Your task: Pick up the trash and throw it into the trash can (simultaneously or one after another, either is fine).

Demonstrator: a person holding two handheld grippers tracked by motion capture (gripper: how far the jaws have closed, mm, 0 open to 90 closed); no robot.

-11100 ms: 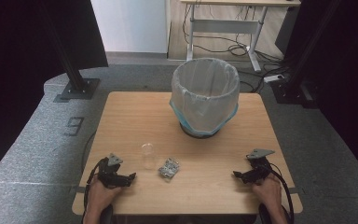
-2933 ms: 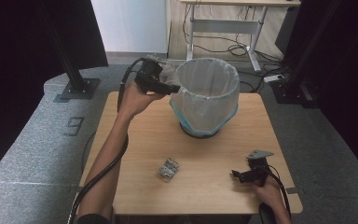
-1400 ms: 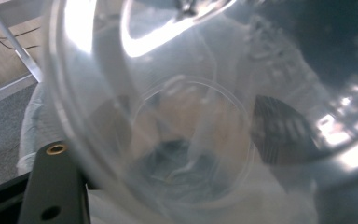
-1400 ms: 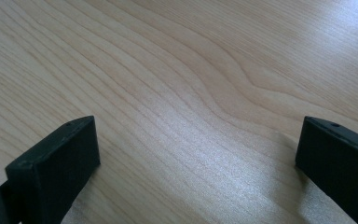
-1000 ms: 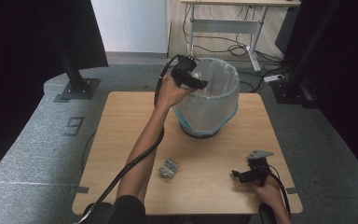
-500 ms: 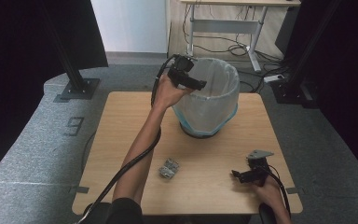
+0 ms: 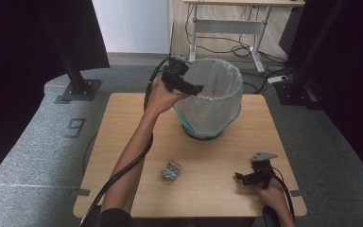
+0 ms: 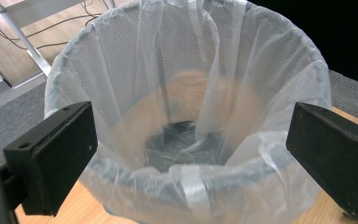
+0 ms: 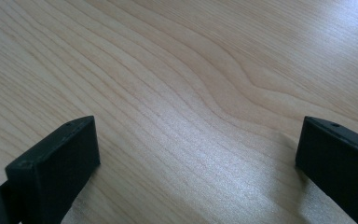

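1. Currently our left tool (image 7: 196,90) hangs over the lined bin (image 7: 217,101), jaws apart, empty.
2. Right tool (image 7: 242,177) rests on the bench (image 7: 123,123), jaws apart.
3. Risk: snagging the liner, tipping the bin.

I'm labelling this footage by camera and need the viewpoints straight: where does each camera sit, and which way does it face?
High view: fixed above the person's side, looking forward and down on the table, lined bin and crumpled scrap; both forearms, left gripper, right gripper.
Left gripper view: on the raised left gripper, looking down into the bin; open jaws.
Right gripper view: on the right gripper, low over the table; open jaws.
Shared: high and left gripper views show the bin.
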